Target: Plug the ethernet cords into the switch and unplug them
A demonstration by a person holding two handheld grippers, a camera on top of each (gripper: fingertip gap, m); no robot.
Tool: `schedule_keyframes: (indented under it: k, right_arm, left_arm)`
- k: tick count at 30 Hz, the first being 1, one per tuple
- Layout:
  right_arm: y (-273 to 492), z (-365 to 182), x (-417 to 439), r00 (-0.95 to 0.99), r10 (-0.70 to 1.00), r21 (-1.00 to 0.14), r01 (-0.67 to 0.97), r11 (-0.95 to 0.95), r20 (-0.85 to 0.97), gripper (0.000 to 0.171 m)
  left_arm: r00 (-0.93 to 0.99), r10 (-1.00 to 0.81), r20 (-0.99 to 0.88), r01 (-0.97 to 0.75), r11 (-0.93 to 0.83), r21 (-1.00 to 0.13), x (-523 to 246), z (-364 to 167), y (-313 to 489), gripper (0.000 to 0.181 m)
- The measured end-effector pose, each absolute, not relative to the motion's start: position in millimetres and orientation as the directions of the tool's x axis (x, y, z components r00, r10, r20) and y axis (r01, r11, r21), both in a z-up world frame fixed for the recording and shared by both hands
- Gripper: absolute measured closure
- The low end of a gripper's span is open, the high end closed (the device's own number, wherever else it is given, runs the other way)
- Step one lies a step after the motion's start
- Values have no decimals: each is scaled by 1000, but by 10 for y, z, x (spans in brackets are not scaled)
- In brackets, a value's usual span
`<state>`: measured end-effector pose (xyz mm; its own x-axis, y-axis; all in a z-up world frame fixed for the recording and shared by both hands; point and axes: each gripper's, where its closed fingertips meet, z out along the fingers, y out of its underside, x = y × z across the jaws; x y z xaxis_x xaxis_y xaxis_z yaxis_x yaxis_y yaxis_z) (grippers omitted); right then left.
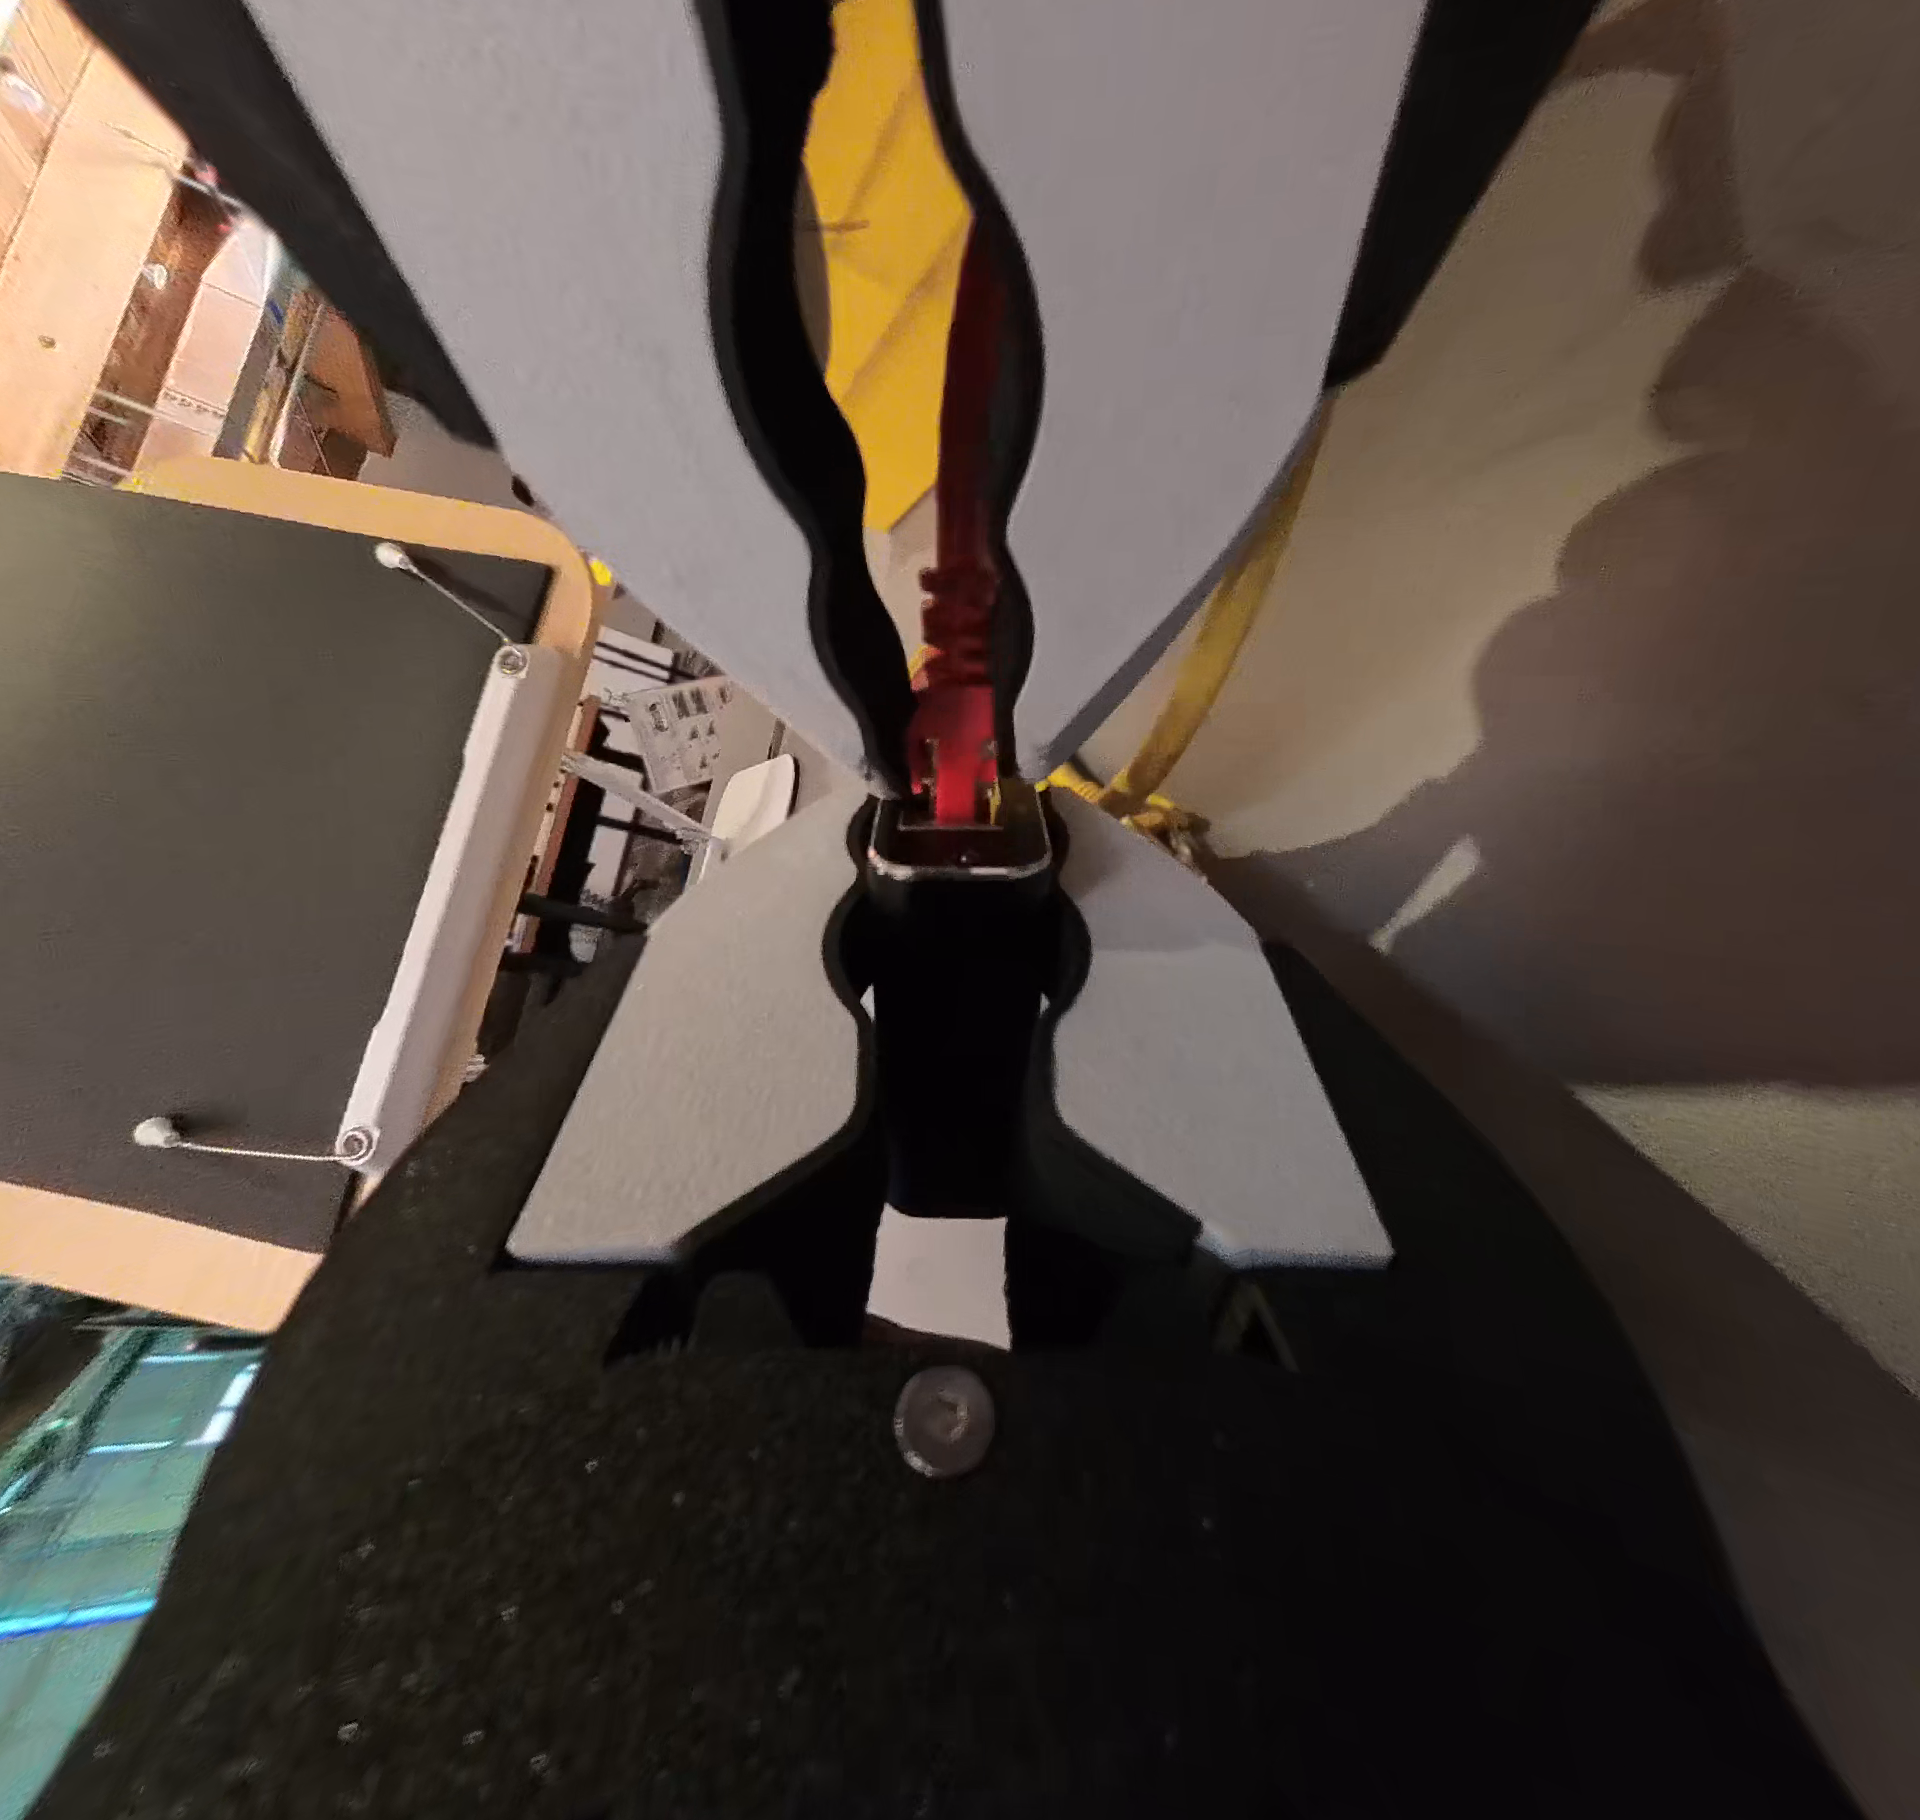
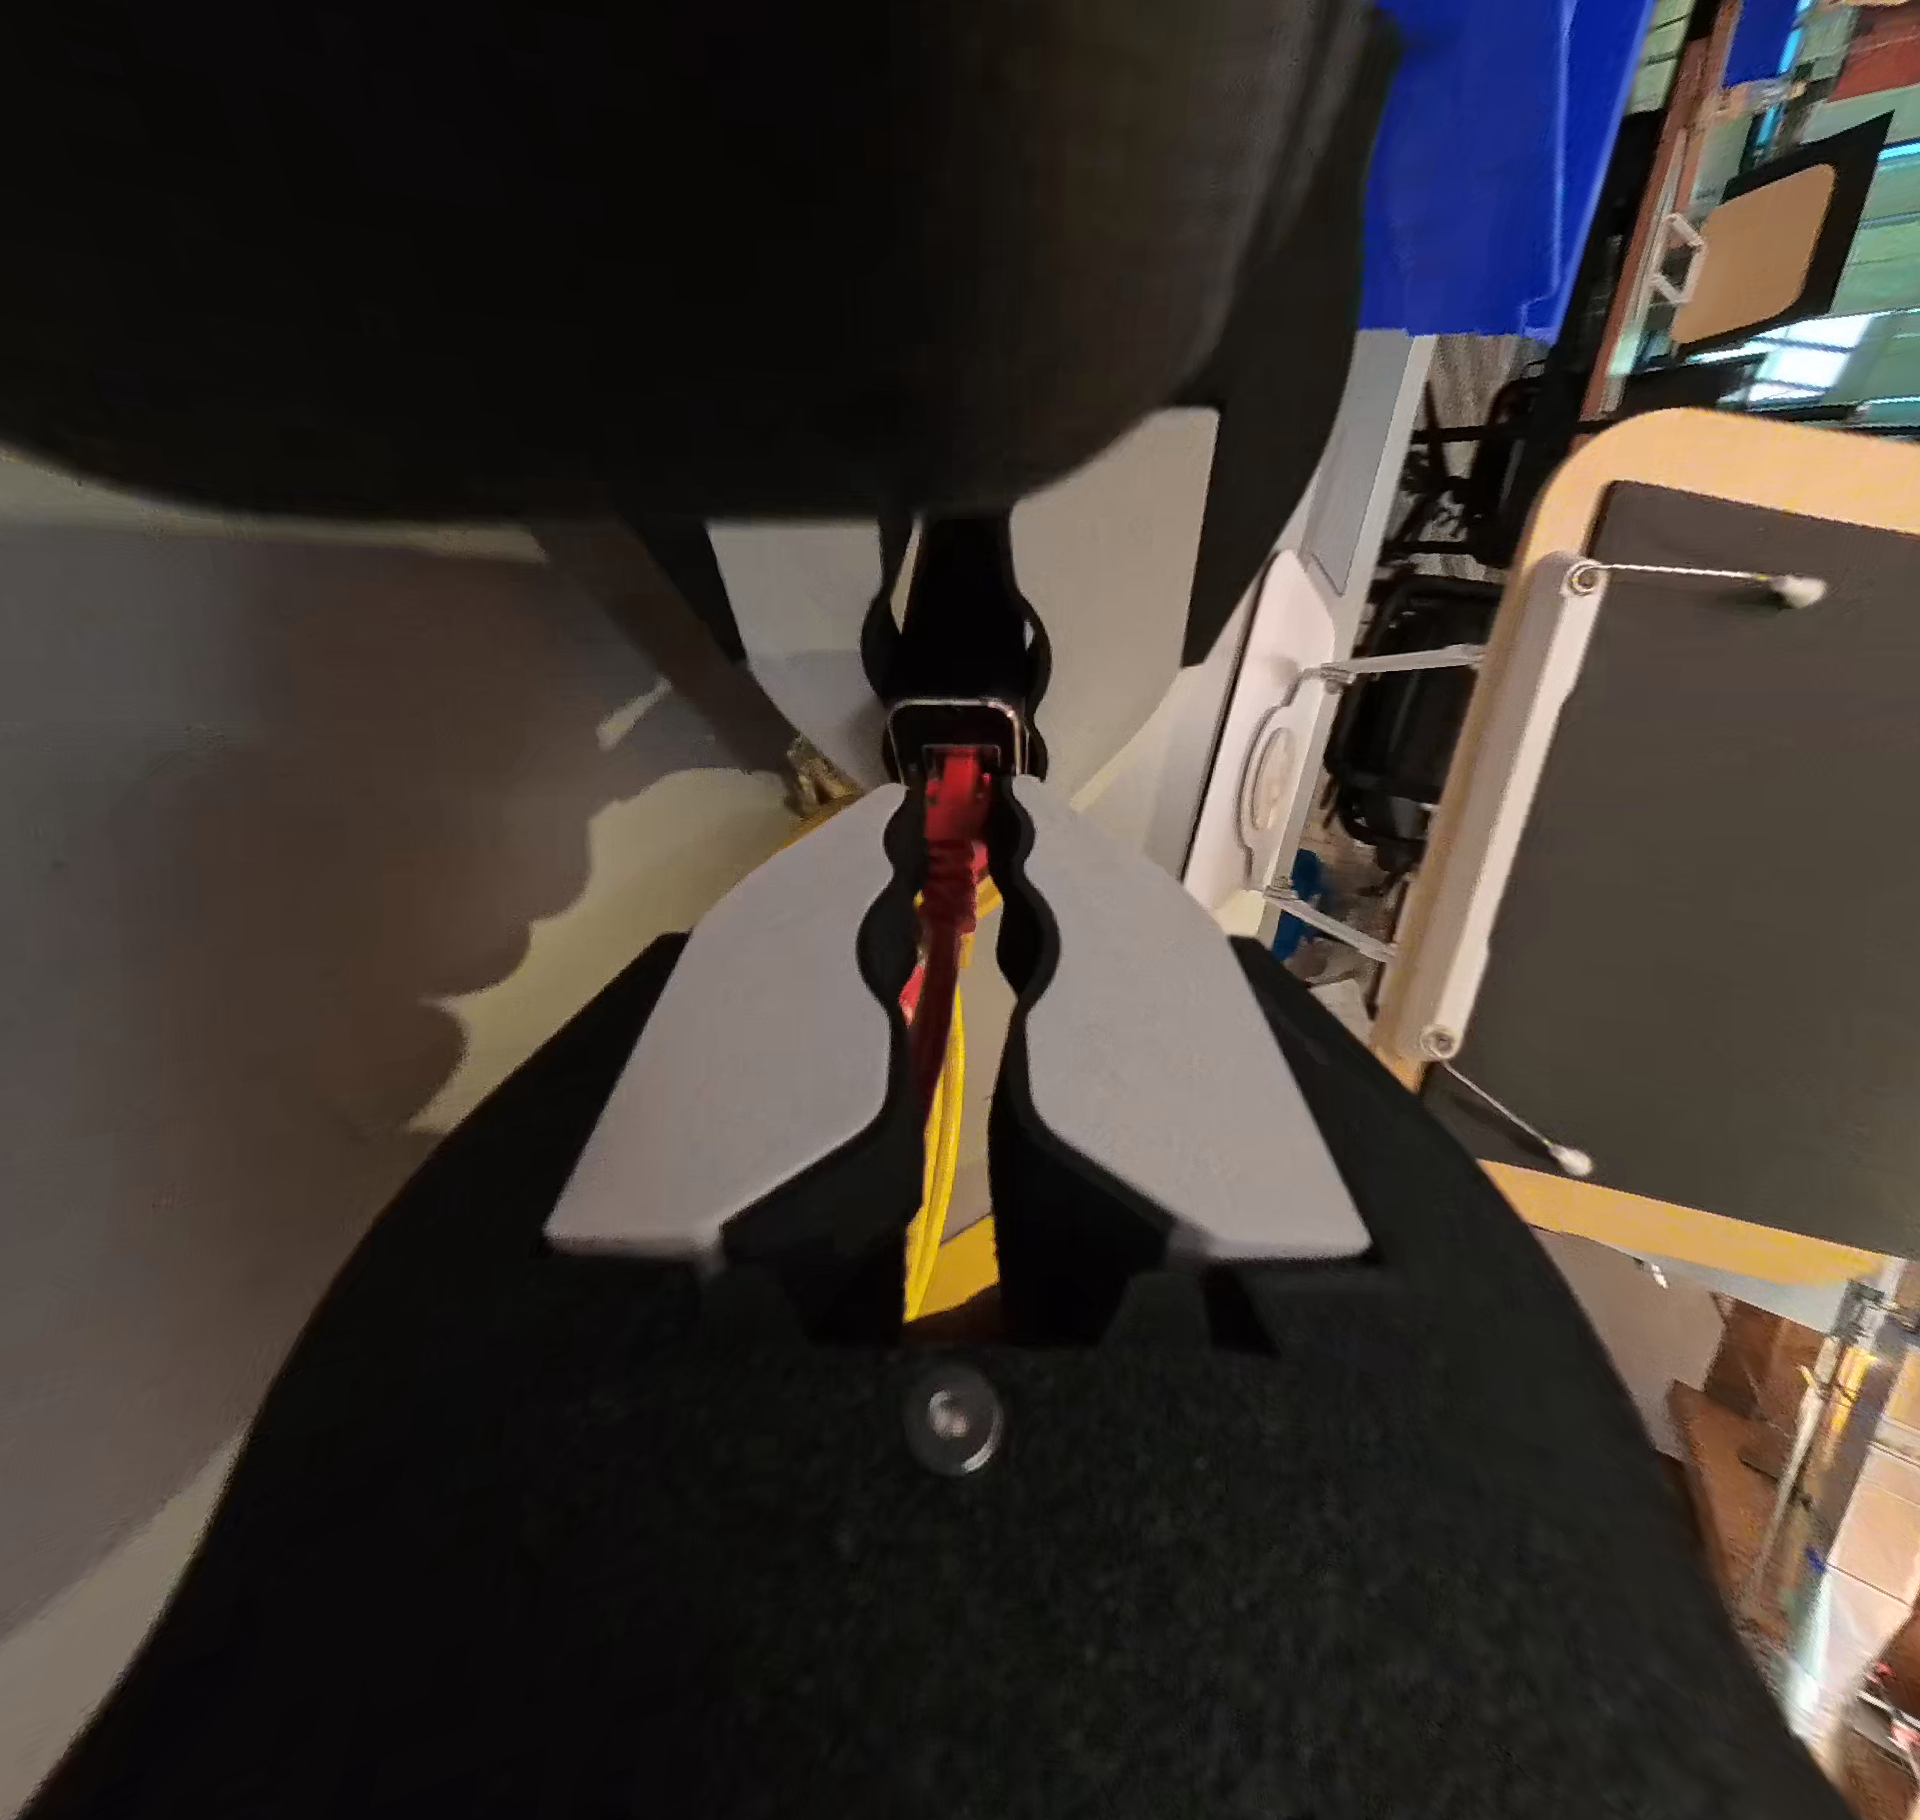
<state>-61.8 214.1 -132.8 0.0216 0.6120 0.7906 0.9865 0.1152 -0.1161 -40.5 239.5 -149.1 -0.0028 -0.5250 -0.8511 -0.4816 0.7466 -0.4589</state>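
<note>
Red cord (image 2: pixel 951 871) between right claw (image 2: pixel 956 814) fingers, plugged into switch (image 2: pixel 954 731).

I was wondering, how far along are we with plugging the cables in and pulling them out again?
Midway on one cable. The left gripper clamps the small black switch, and the right gripper clamps the red cable, whose plug sits in the port; whether fully in, I cannot tell. A yellow cable lies loose below, apparently still to be handled.

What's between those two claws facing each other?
A red cord's plug, entering the small black box held by the left claw. The right claw grips the cord. Both views show it.
</note>
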Motion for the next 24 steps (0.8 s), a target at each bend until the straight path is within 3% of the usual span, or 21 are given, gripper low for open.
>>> schedule_keyframes:
  k: [2,6,8,10,12,14,16,19,22,24]
  right_arm:
    - [2146,-1284,-616,24,596,-117,986,119,803,160]
    - [2142,-1224,-603,6,568,-97,987,131,823,160]
    - [2098,-1138,-548,10,545,-101,985,138,838,161]
    - [2001,-986,-419,110,553,-193,977,95,826,160]
    - [1893,-887,-320,187,568,-272,960,68,801,160]
    - [1794,-732,-305,290,570,-377,925,38,769,160]
    - [1609,-609,-362,420,623,-525,851,-17,660,160]
    - [1247,-618,-536,562,711,-730,676,-101,422,160]
    - [1007,-1001,-637,622,731,-777,593,-209,279,159]
    - [1003,-1277,-628,690,662,-780,573,-254,292,158]
  left_arm:
    - [9,-557,-830,-460,735,-498,-393,-1473,2394,153]
    - [41,-517,-855,-465,747,-474,-388,-1419,2422,154]
    - [59,-525,-849,-595,664,-452,-508,-1544,2713,154]
    - [176,-589,-789,-595,575,-562,-612,-1395,2919,154]
    - [197,-489,-850,-530,676,-511,-504,-1153,2650,155]
    - [133,-496,-858,-575,667,-474,-407,-1350,2565,154]
    - [149,-500,-853,-607,635,-478,-440,-1386,2717,154]
    - [232,-584,-777,-616,530,-583,-564,-1356,2959,155]
    - [270,-570,-776,-643,492,-586,-672,-1335,3114,155]
    - [277,-613,-740,-632,464,-621,-678,-1359,3123,155]
